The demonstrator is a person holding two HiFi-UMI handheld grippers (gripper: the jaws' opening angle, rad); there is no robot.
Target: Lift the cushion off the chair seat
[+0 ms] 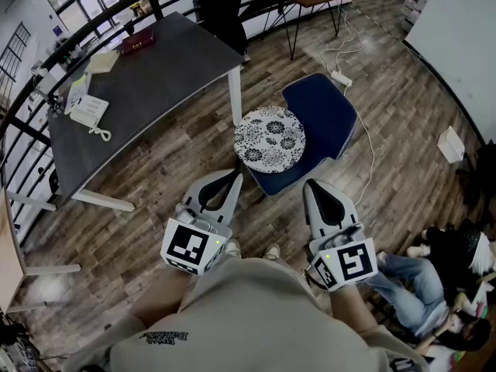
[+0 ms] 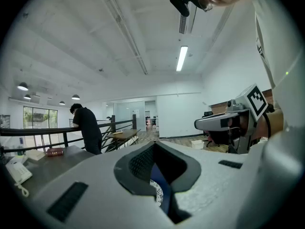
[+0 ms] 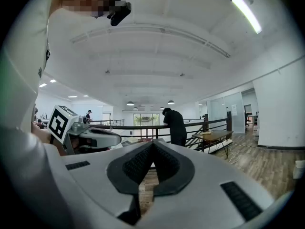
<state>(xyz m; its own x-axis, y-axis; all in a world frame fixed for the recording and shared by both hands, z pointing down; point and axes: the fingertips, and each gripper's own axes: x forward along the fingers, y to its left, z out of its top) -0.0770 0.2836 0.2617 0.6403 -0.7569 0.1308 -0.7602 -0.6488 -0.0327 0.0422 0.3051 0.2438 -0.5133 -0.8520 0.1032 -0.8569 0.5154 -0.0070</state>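
A: So, how are the 2 tongs looking?
B: Left gripper (image 1: 235,173) and right gripper (image 1: 309,184) are both hovering fully closed, gripping nothing.
A: And the cushion (image 1: 270,138)?
B: It's lying on the blue chair seat (image 1: 327,118), just beyond their tips, untouched.

Chair seat (image 1: 322,122) partly beneath cushion (image 1: 270,139)

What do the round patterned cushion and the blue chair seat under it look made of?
Round black-and-white floral cushion: likely printed fabric, matte, soft rounded edge. Blue chair seat: probably cloth upholstery, matte, no glare; weave too small to see.
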